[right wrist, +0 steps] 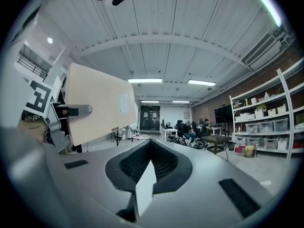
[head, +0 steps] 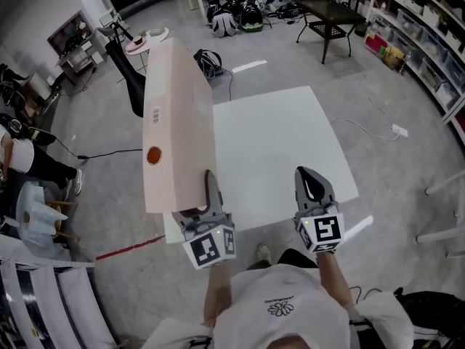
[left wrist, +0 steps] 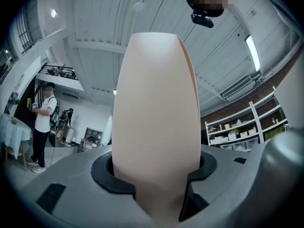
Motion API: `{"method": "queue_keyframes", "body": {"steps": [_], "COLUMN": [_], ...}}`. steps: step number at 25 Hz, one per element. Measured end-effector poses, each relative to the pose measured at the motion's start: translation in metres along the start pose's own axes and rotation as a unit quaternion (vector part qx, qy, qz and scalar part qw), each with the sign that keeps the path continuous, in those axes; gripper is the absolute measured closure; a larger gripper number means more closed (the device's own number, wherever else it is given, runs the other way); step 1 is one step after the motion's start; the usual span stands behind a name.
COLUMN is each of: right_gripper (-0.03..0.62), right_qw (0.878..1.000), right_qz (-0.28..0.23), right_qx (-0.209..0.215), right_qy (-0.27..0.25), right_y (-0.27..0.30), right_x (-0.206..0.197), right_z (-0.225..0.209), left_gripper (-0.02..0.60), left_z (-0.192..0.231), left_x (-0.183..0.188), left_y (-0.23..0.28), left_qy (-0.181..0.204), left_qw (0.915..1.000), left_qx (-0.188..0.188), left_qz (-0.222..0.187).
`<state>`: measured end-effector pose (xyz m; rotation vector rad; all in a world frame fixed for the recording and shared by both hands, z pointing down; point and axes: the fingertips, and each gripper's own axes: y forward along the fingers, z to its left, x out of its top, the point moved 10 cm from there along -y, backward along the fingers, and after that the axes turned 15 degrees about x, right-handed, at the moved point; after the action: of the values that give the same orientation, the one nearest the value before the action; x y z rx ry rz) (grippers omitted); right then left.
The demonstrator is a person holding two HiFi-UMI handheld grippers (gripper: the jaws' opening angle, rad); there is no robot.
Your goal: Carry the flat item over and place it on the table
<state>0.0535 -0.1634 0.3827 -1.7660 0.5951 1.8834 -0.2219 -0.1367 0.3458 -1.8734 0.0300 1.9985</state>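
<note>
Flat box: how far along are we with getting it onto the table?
Done: the flat box is lifted, clamped at its near end by the left hand-held gripper. In hand: it is held on edge in the air, over the white table's left edge; the right hand-held gripper is shut and empty. Left: lay the box on the table and release it.

the flat box (head: pixel 178 122) is long, thin, pale pinkish-beige cardboard. it stands on its narrow edge in the air, its near end clamped between the jaws of my left gripper (head: pixel 205 195), and it reaches away from me. its side face carries a white barcode label (head: pixel 154 115) and a round orange sticker (head: pixel 153 155). from above it overlaps the left edge of the white square table (head: pixel 283 151), which stands on grey floor.
</note>
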Motion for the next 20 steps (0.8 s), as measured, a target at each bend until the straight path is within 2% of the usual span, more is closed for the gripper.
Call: {"method": "queue_keyframes", "body": {"steps": [4,9,18,20], "right_gripper": [0.582,0.582,0.582,0.582], "right_qw": [0.999,1.000,0.999,0.999], "right_qz": [-0.011,-0.006,-0.015,-0.012], "right_qx": [0.009,0.015,0.042,0.045], "right_qy": [0.031,0.026,0.028,0.027], "right_y": [0.002,0.007,0.024,0.024], "right_x": [0.004,0.006,0.010,0.010], "right_z": [-0.012,-0.026,-0.033,-0.033], "left_gripper": [0.296,0.296,0.296,0.296], "left_z": [-0.006,-0.013,-0.015,-0.016], "left_x": [-0.007,-0.012,-0.017,-0.017], "left_y": [0.005,0.002,0.006,0.005], "left_qy": [0.001,0.024,0.030,0.046], "left_qw": [0.9999,0.9991,0.9985,0.9979], "left_qx": [0.003,0.014,0.032,0.032], "left_qz": [0.017,0.034,0.032,0.032]}}
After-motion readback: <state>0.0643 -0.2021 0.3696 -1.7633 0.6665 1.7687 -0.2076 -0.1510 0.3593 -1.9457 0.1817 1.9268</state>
